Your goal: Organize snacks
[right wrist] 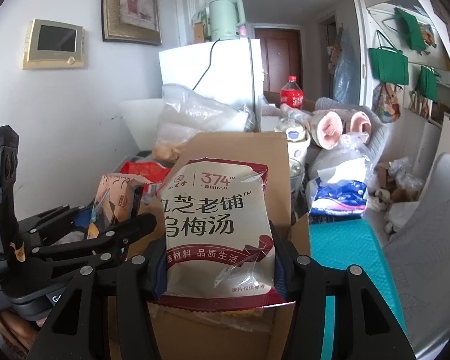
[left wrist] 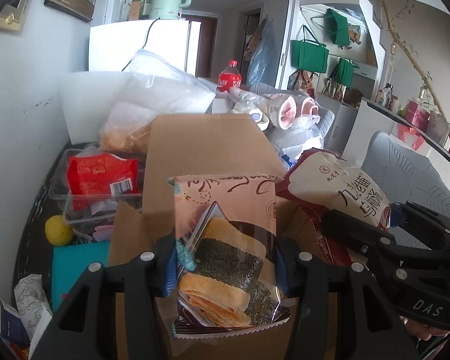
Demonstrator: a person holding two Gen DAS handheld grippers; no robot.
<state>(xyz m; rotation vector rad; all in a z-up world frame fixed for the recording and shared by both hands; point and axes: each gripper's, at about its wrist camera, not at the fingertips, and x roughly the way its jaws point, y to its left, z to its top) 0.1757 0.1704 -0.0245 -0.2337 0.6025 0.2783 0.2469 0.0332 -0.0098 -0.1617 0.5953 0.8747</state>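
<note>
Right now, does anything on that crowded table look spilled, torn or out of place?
Nothing spilled or torn. One oddity: a yellow lemon-like fruit lies loose on the table beside the clear plastic container, among packaged snacks.

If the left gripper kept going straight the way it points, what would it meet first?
Most likely the cardboard box: its upright back flap stands right behind the cracker packet clamped in the left gripper. Depth is hard to judge, so the packet may reach it first.

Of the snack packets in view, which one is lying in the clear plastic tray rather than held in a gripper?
The red packet with the barcode label. The pink seaweed-cracker packet sits in the left gripper; the white-and-maroon packet sits in the right gripper.
</note>
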